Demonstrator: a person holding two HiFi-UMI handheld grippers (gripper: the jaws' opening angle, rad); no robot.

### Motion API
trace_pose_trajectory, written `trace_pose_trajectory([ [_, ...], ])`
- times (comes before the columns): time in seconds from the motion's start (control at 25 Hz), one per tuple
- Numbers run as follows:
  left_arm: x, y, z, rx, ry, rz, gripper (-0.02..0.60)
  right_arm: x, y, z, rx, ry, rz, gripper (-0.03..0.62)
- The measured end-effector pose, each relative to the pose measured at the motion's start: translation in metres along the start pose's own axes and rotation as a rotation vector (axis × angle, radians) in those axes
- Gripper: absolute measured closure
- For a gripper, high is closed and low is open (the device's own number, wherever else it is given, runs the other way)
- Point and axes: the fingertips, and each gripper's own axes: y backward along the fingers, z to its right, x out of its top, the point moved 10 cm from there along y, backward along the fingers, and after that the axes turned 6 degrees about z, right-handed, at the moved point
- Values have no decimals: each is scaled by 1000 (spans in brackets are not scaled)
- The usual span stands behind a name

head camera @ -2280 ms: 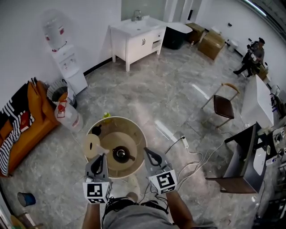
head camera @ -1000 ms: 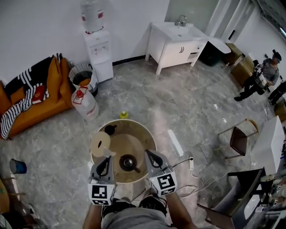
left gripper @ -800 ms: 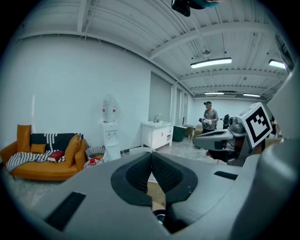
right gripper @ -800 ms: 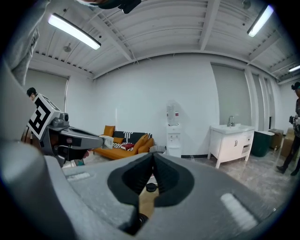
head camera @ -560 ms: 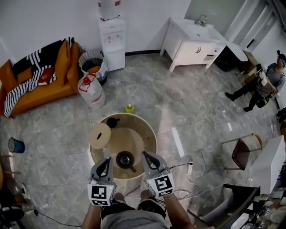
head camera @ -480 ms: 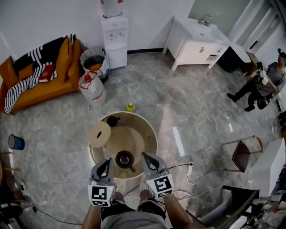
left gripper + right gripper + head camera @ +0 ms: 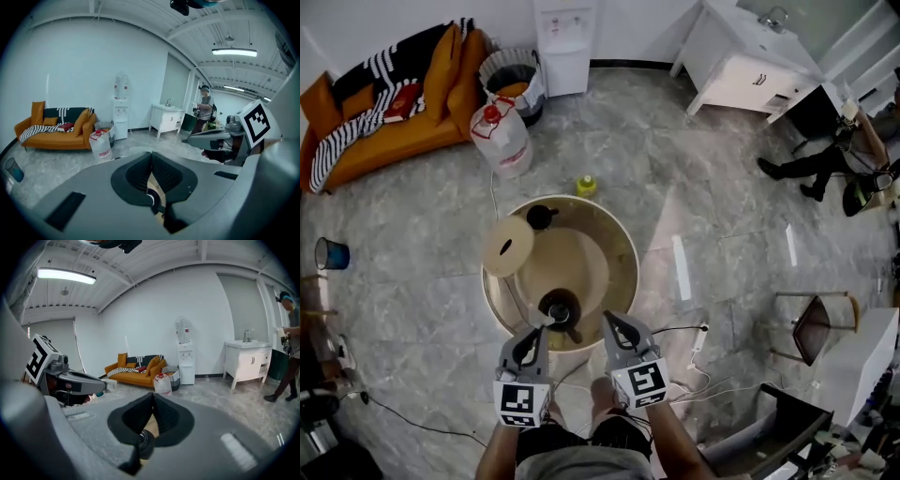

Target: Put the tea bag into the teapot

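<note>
Left gripper [image 7: 540,331] nearer teapot [image 7: 560,307] than before, right gripper [image 7: 608,319] alongside, jaws together, seemingly empty.

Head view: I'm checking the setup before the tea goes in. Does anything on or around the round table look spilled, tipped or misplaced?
Nothing looks spilled or tipped on the table; the teapot stands upright near its close edge. The only oddity is a small yellow bottle standing on the floor just beyond the table.

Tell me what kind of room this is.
Probably a lounge or break area in an office or lab: an orange sofa against the wall, a water dispenser near it, and a white sink cabinet on a bare marble-look floor.
</note>
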Motion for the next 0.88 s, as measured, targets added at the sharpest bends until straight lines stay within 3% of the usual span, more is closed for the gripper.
trace_pose_trajectory([
  [0.88,-127,-75,0,-27,117,-196,565,-115,-57,16,64,-96,-161,595],
])
